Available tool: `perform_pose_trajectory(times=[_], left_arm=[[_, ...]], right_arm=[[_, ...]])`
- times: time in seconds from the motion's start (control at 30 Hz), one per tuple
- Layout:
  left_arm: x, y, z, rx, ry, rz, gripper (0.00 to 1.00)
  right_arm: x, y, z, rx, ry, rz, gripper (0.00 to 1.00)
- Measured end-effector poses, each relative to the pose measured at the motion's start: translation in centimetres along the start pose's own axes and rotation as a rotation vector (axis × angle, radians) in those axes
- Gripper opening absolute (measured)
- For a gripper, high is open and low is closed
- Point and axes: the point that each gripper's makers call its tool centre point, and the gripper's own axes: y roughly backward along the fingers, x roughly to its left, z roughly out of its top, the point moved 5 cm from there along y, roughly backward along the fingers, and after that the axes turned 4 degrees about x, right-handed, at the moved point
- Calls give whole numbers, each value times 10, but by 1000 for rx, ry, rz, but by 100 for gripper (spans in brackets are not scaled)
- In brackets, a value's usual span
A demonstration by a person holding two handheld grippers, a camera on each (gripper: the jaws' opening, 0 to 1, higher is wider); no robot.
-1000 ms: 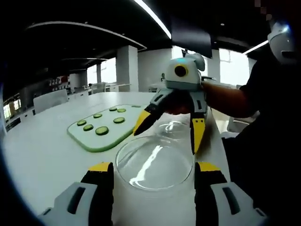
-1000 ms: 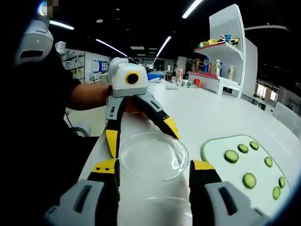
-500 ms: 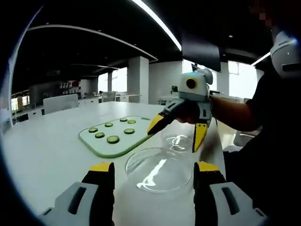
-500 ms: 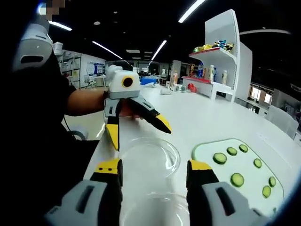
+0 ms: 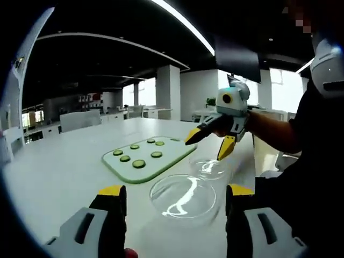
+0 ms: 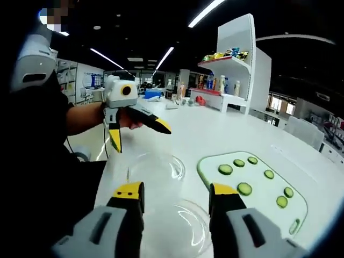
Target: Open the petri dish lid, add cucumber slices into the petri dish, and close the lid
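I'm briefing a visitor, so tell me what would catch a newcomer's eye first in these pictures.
First, the two clear glass dish halves lying side by side on the white table, empty. Next, the green board with its cucumber slices, beyond the glass in the left gripper view. Then the two yellow-tipped tools, left tool and right tool, both open and held above the table, gripping nothing.
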Motion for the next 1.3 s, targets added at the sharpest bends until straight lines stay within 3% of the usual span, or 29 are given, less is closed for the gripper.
perform_pose_trajectory(times=[0.3,0.43,0.67,0.8,0.97,1.3], left_arm=[[4,4,7,6,65,32,70],[8,6,9,16,82,39,70],[13,25,20,21,79,72,71],[14,33,11,58,88,91,71],[23,34,2,66,123,111,71],[22,32,-2,74,125,99,71]], right_arm=[[-17,34,-9,-6,-74,-109,48],[-24,51,-12,18,-63,-155,49],[-33,82,-21,-9,-114,-169,48],[-40,100,-29,11,-151,-224,46],[-48,100,-31,61,-178,-245,41],[-67,80,-6,128,-121,-202,38]])
